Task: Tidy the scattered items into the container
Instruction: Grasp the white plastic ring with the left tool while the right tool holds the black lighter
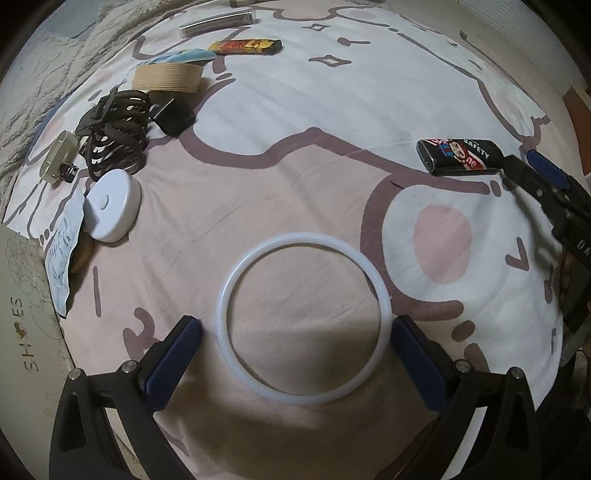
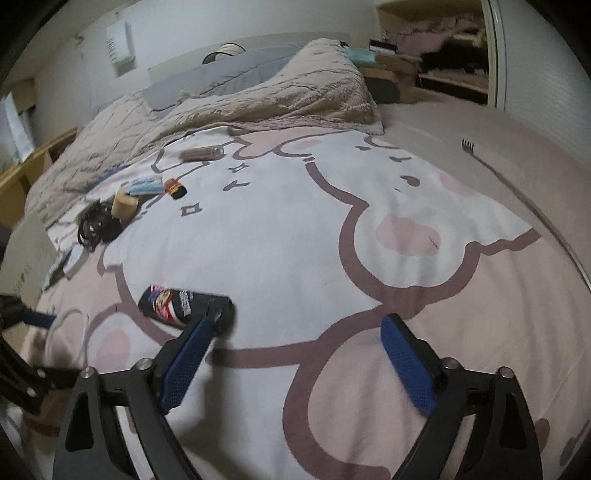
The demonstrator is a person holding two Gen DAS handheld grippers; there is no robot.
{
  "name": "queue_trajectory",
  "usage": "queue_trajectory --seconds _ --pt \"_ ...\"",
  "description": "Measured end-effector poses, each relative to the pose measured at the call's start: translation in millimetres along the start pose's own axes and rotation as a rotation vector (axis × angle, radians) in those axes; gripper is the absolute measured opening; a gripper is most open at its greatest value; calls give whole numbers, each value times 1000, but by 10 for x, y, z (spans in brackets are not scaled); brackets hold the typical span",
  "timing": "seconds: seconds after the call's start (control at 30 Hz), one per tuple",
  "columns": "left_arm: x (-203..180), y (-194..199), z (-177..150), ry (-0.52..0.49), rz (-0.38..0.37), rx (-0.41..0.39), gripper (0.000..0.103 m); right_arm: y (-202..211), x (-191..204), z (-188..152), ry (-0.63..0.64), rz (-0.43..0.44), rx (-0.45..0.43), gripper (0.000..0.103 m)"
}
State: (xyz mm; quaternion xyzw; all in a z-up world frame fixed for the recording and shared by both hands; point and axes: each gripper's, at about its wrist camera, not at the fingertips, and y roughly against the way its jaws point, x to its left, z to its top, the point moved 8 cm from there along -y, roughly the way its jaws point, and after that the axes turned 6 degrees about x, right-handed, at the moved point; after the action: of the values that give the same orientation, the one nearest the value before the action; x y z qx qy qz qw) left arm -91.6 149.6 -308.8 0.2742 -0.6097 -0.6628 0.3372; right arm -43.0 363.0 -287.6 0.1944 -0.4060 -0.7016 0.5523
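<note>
A white rubber ring (image 1: 306, 319) lies flat on the cartoon bedspread. My left gripper (image 1: 295, 328) is open, its blue pads on either side of the ring, low over it. A black lighter with a cartoon print (image 1: 460, 157) lies to the right; in the right wrist view it (image 2: 177, 302) sits just ahead of my left finger. My right gripper (image 2: 301, 328) is open and empty, and its tip shows in the left wrist view (image 1: 532, 171) beside the lighter. The shoe box (image 1: 22, 317) stands at the left edge.
At the left lie a white round puck (image 1: 110, 206), a black coiled cable with adapter (image 1: 118, 129), a tape roll (image 1: 168, 77), a yellow lighter (image 1: 245, 47), a clear tube (image 1: 218, 23) and a printed sachet (image 1: 62, 254). A fluffy blanket (image 2: 258, 96) covers the far bed.
</note>
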Motion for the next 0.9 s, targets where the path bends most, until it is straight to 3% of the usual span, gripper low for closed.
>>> queue_trajectory --seconds 0.2,0.47,0.73,0.9 --pt "8 36 30 20 21 0 103 -111 -89 167 -61 33 62 103" --pt "13 80 68 34 -10 -23 98 -82 32 121 -9 50 103 103" --pt "69 81 105 99 -48 -23 98 37 299 82 -73 218 169 103" --pt "134 111 114 125 -59 -25 85 7 498 85 -57 218 187 103"
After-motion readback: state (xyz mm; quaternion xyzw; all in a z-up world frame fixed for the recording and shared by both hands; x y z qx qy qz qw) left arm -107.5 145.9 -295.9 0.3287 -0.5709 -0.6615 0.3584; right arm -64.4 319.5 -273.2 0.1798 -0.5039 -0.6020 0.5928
